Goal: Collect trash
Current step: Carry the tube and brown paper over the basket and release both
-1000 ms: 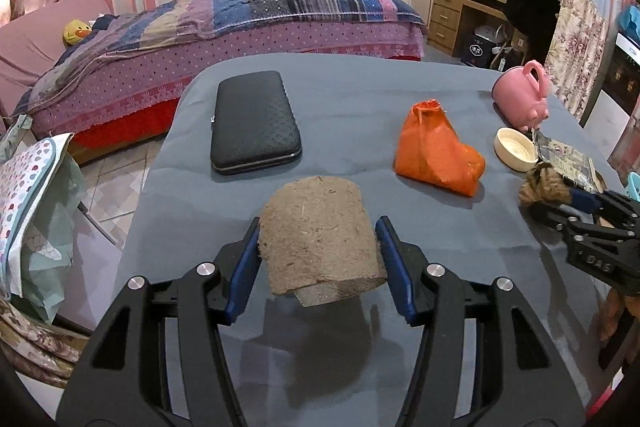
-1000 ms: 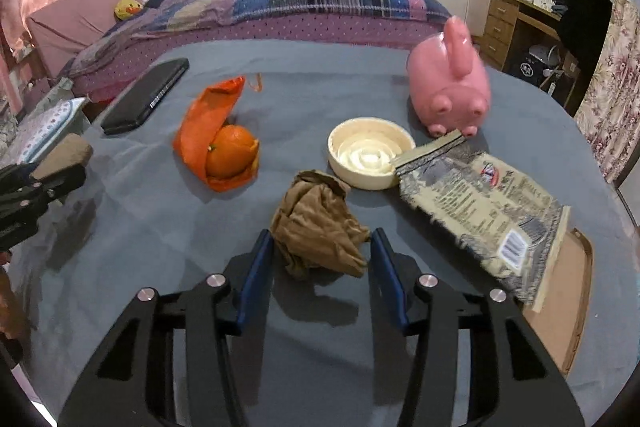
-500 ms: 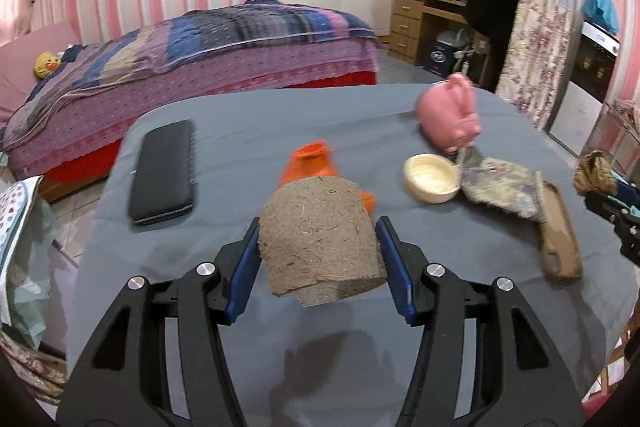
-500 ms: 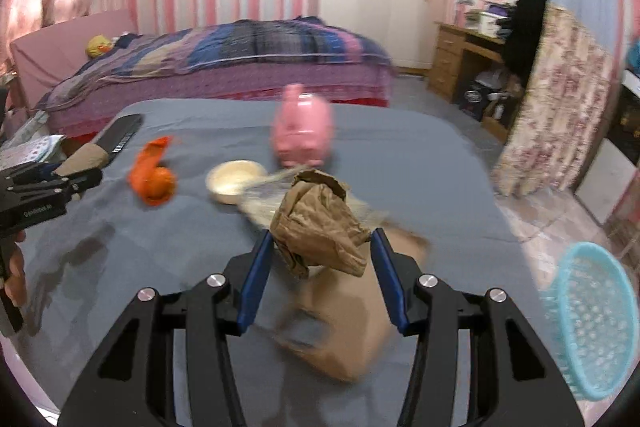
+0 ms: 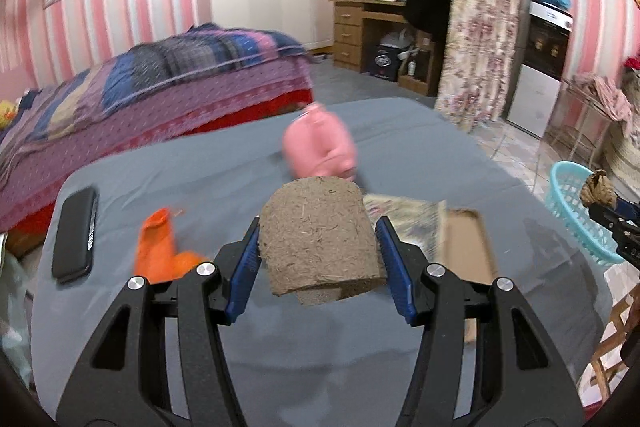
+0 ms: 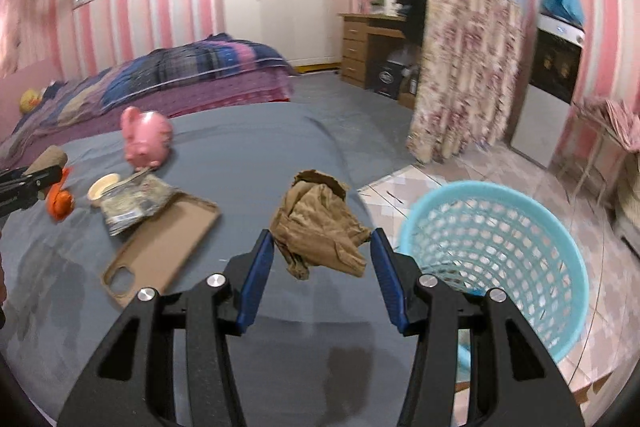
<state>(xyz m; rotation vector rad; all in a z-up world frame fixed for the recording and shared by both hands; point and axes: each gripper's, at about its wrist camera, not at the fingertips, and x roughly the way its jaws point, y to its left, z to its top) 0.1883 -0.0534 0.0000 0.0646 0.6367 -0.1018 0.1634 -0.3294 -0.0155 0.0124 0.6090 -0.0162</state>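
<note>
Grey table, pink piggy bank, phone case (tan), black case

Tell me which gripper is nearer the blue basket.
Right. The right gripper, holding crumpled brown paper, is just beside the basket; the left gripper, holding a fibrous roll, is farther back over the table.

- The fibre roll looks rough, matt, like pressed straw.
- The crumpled brown paper is creased and dull.
- The basket is glossy turquoise plastic lattice.
- The bench wears smooth matt grey cloth.
- The pig figure, at ten o'clock, shines like glazed ceramic.
- The phone case looks matt tan.
</note>
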